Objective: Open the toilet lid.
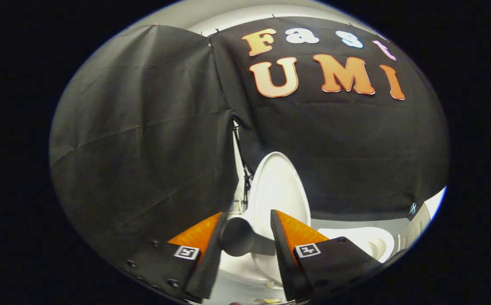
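Your gripper point(246, 231) has its fingers point(285, 254) parted, with a clear gap between the two tips, and nothing is pressed between them. Take the toilet lid point(277, 190) as your landmark: it is white and oval, and it stands raised, nearly upright, leaning back toward the black cloth wall point(144, 140) of the booth. The lid rises just beyond your fingertips, its lower part showing in the gap between them and its rounded top well above them.

Low in front of the lid, in the gap between your fingers, sits a dark rounded knob-like piece point(236, 241) with a short stem running toward the right finger. You cannot tell from here whether it touches either finger, or what it belongs to.

Below the lid and off to its right, past your right finger, you see the white toilet bowl point(366, 241) with its rim and open hollow. To the left of the lid, a narrow seam in the cloth wall shows a thin dark strap or cord point(241, 161) hanging down toward the lid's base.
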### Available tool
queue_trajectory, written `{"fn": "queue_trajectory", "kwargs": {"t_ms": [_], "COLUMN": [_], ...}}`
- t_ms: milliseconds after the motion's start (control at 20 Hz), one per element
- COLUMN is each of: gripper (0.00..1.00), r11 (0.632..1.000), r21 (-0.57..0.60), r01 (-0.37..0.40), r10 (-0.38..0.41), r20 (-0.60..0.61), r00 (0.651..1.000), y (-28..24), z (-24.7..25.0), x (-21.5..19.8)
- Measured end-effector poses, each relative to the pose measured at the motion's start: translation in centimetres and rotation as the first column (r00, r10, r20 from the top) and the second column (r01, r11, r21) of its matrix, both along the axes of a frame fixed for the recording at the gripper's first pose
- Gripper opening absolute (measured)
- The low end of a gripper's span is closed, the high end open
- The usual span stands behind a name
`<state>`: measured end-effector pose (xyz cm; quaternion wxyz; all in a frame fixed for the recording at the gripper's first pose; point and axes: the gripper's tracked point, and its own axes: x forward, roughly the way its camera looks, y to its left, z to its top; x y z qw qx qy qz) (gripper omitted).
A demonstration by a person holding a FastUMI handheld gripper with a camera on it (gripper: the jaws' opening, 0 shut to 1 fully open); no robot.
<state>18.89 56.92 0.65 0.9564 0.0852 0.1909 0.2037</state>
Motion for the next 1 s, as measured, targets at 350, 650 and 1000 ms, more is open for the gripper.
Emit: {"fn": "queue_trajectory", "kwargs": {"t_ms": [350,650,1000], "gripper": [0.94,0.94,0.94], "r11": [0.998,0.994,0.973], "r21": [0.058,0.063,0.064], "r01": [0.001,0.086,0.220], "r10": [-0.010,-0.097,-0.229], "r20": [0.155,0.200,0.262], "r00": [0.988,0.975,0.938], "y": [-5.2,-15.1,-29.9], "z": [5.4,6.9,7.2], "x": [-0.3,0.7,0.2]}}
